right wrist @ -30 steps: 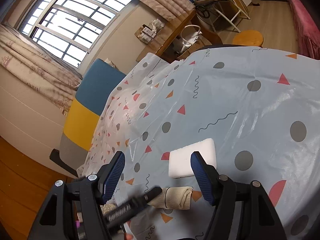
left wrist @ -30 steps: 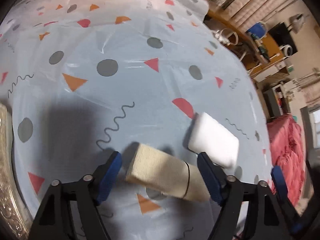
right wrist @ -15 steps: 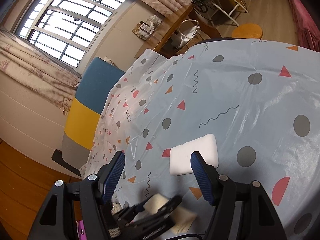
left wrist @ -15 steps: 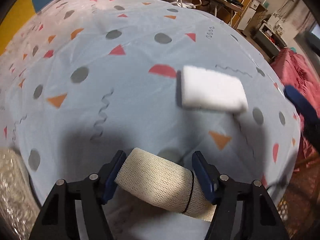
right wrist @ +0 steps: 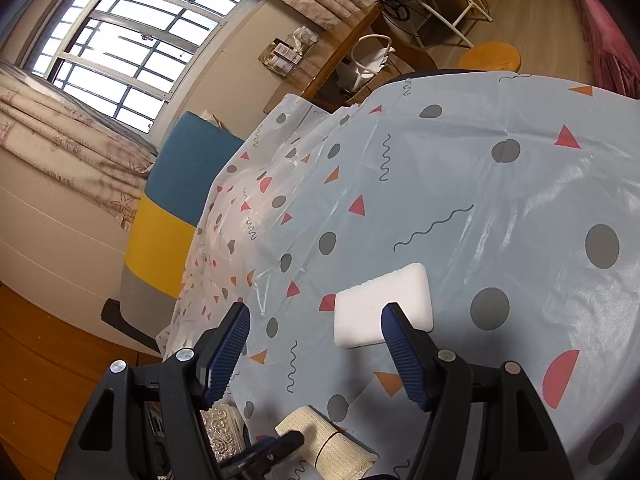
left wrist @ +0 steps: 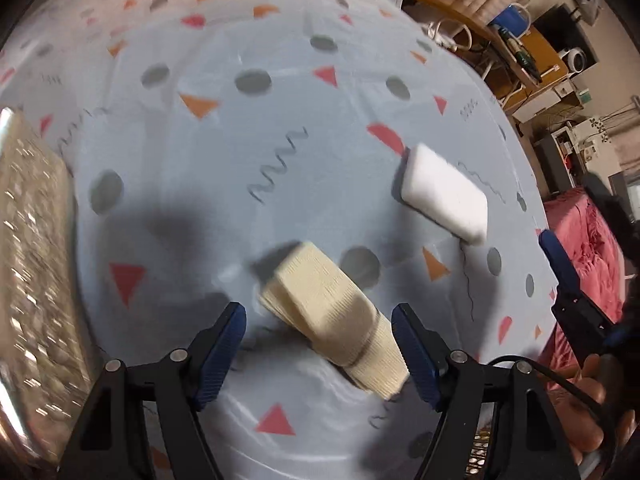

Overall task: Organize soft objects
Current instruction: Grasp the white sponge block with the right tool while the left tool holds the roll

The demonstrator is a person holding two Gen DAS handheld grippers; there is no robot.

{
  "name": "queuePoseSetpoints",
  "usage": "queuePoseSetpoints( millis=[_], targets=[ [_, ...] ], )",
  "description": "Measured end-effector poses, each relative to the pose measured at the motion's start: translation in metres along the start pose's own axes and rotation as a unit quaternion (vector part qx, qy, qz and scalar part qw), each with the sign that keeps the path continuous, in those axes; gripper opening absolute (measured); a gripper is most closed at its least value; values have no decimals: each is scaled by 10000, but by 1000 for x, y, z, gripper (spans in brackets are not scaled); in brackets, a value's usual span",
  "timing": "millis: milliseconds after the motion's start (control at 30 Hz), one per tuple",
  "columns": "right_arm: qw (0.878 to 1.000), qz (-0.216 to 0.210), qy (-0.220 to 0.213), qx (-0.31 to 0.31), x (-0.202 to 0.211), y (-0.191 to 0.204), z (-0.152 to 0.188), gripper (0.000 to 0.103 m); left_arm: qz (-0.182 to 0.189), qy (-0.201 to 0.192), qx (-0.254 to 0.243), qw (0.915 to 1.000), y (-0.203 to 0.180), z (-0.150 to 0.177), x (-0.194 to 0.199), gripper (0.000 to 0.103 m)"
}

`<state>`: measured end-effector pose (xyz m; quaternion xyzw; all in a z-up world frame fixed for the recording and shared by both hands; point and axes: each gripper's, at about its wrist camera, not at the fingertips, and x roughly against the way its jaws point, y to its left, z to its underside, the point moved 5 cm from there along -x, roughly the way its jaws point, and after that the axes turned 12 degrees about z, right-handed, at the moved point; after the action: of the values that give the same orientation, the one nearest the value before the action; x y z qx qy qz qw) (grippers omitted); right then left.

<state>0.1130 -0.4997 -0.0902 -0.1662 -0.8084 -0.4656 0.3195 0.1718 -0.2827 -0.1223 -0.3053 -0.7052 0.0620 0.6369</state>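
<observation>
Pale blue tablecloth with dots, triangles and squiggles, covering a table; beige bandage roll lying on it between the left gripper fingers, jaws apart and just been widening, pads not pressing it; white sponge ahead of the right gripper, partly behind its right finger, jaws apart, nothing between; embossed silver box left of the left gripper.

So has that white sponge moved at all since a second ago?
No. In the right wrist view, the white sponge still sits against the same red half-circle.
</observation>
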Motion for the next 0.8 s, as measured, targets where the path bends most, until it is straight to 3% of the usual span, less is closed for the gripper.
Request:
queuePoseSetpoints(
  millis=[167,267,333,433,600,733,800],
  targets=[
    [10000,31,15,17,0,0,1,70,-363,74,28,9993,-9,-4,-27,76],
    [10000,57,32,42,-1,1,2,70,-703,-22,-474,9964,-20,-5,-35,79],
    [9999,100,44,69,-2,1,2,70,-843,-190,-969,9915,-23,2,-33,69],
    [9997,162,129,122,-6,2,4,70,-762,-365,-1355,9872,-18,11,-20,45],
    [9968,462,471,455,-20,7,12,70,-587,-407,-1653,9836,5,38,5,41],
    [9761,1088,1148,1490,-45,25,27,70,-382,-396,-1783,9824,8,58,17,41],
    [9613,1251,1264,2106,-50,37,29,70,-306,-432,-1865,9810,9,65,24,41]
  ],
)
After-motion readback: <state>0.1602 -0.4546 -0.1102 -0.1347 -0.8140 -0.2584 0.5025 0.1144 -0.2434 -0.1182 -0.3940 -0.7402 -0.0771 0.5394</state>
